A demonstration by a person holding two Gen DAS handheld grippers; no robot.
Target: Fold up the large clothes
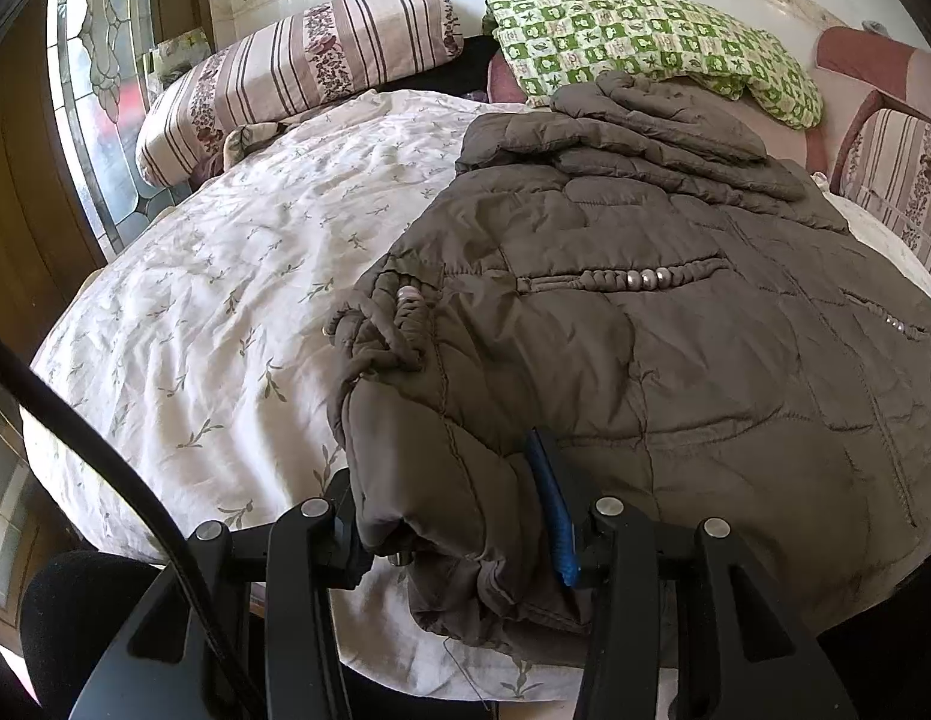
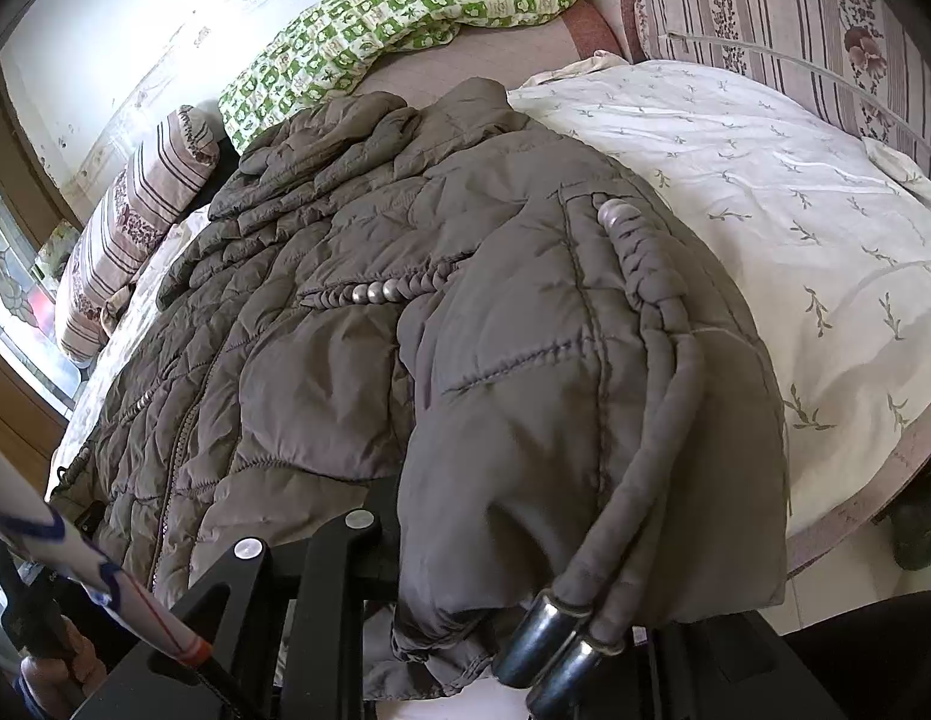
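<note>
1. My left hand-held gripper [image 1: 459, 534] was clamped on the brown quilted jacket [image 1: 645, 330] hem, bottom centre of frame.
2. My right hand-held gripper [image 2: 495, 600] was clamped on its other hem corner.
3. The jacket lay on the bed [image 1: 225, 276], filling centre-right of frame.

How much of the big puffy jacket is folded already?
Done: the sleeves look laid in over the top of the brown quilted jacket, bunched near the green checked pillow. In hand: the left gripper and the right gripper each pinch the jacket's near hem, one at each corner. Left: probably lifting that hem and folding it up over the rest on the floral bedsheet.
</note>
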